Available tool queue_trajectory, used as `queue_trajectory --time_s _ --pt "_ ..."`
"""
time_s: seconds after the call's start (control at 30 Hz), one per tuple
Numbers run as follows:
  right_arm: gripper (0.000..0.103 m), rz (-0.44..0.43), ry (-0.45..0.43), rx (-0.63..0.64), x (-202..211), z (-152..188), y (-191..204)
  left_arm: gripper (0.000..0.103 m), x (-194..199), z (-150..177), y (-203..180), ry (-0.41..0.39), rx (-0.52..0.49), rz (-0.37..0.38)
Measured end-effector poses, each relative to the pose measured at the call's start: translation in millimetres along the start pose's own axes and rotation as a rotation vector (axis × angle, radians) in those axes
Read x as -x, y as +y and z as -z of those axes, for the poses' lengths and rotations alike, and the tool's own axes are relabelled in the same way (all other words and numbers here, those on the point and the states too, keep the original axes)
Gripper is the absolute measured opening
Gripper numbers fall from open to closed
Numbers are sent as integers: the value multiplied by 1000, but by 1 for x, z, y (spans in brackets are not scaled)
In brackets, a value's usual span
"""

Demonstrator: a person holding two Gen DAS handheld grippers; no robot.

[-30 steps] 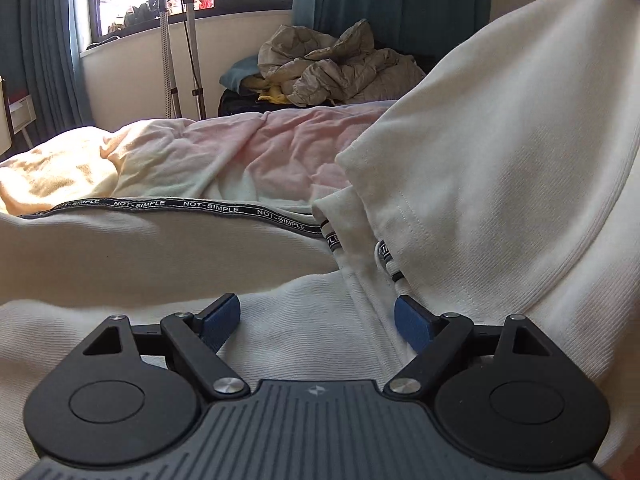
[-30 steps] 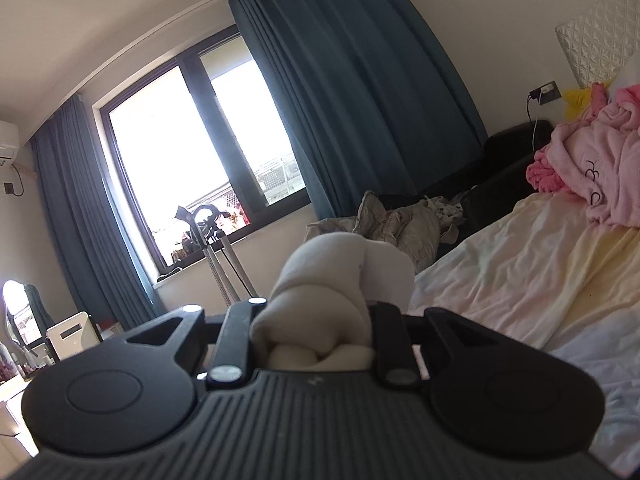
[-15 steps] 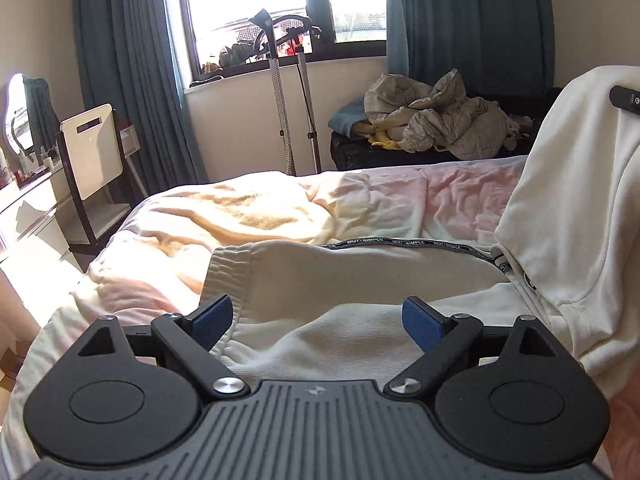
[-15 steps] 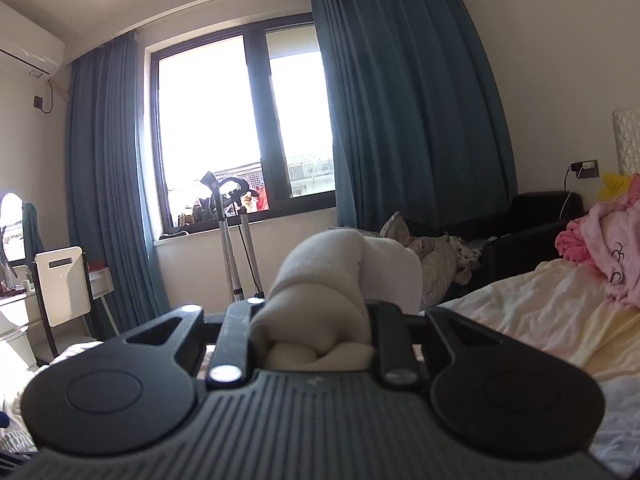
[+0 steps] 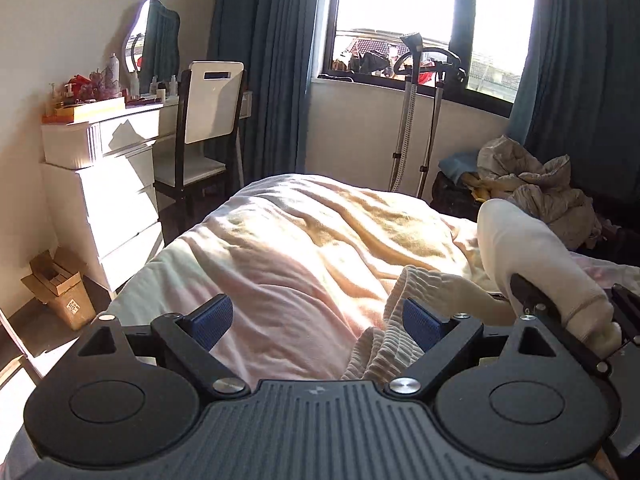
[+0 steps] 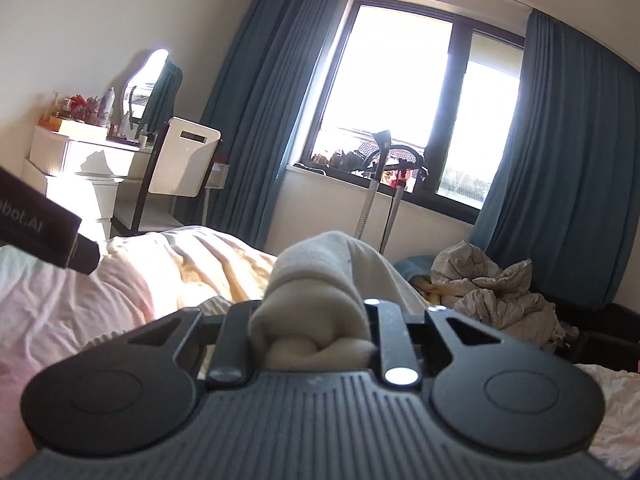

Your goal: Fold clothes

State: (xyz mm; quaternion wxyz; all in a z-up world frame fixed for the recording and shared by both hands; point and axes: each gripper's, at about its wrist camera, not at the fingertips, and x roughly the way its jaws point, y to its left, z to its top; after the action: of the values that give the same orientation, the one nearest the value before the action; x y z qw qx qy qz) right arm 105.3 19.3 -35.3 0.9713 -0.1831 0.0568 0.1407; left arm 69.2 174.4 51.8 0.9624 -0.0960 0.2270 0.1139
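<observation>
A cream sweatshirt (image 5: 536, 256) lies on the bed, bunched at the right of the left wrist view, its ribbed hem (image 5: 384, 344) beside my left gripper's right finger. My left gripper (image 5: 316, 320) is open and empty, low over the pink blanket (image 5: 280, 264). My right gripper (image 6: 308, 324) is shut on a thick fold of the cream sweatshirt (image 6: 320, 276) and holds it above the bed. The right gripper also shows at the right edge of the left wrist view (image 5: 560, 312).
A white dresser (image 5: 100, 184) and a white chair (image 5: 208, 120) stand left of the bed. A garment steamer stand (image 5: 416, 112) is under the window. Crumpled clothes (image 5: 532, 184) lie on a dark couch at the right. A cardboard box (image 5: 60, 288) sits on the floor.
The left gripper has swung left and pulled back off the sweatshirt, now over the blanket. The right gripper has swung left too, still holding the fold.
</observation>
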Motion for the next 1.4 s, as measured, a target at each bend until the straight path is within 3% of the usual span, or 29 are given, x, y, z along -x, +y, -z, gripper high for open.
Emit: queue_trajectory --time_s 0.17,0.27,0.37,0.5,0.7,0.87,0.93,1.07,1.2,1.27,1.3,1.33,1.4 --pt "25 -93 79 182 -21 29 54 94 -3 3 17 -68 62 21" --pt "34 -136 61 156 4 28 32 94 -9 6 17 -60 97 69" --pt "44 -185 43 114 32 26 6 94 -12 12 6 -43 102 167" --pt "62 -249 19 58 70 23 -28 95 -6 21 -17 -48 38 214" --pt "68 -315 -6 -23 120 22 -79 98 -4 45 -62 -81 -154 230" --pt "68 -177 58 -78 109 42 -111 98 1 66 -81 -65 -235 273" --pt "69 -185 91 -121 96 46 -117 98 1 72 -86 -52 -268 279" --pt "72 -287 195 -186 63 69 -111 100 -4 86 -93 -62 -322 258" --pt "68 -305 227 -211 51 82 -105 100 -8 96 -97 -51 -323 241" --pt "47 -310 234 -300 52 78 -114 100 -4 99 -100 -75 -356 216" --pt "28 -310 235 -341 54 76 -119 100 -1 101 -101 -89 -373 203" --pt "18 -305 232 -377 57 73 -124 100 0 102 -102 -94 -383 196" --pt "14 -289 220 -433 63 69 -131 100 2 103 -102 -94 -388 185"
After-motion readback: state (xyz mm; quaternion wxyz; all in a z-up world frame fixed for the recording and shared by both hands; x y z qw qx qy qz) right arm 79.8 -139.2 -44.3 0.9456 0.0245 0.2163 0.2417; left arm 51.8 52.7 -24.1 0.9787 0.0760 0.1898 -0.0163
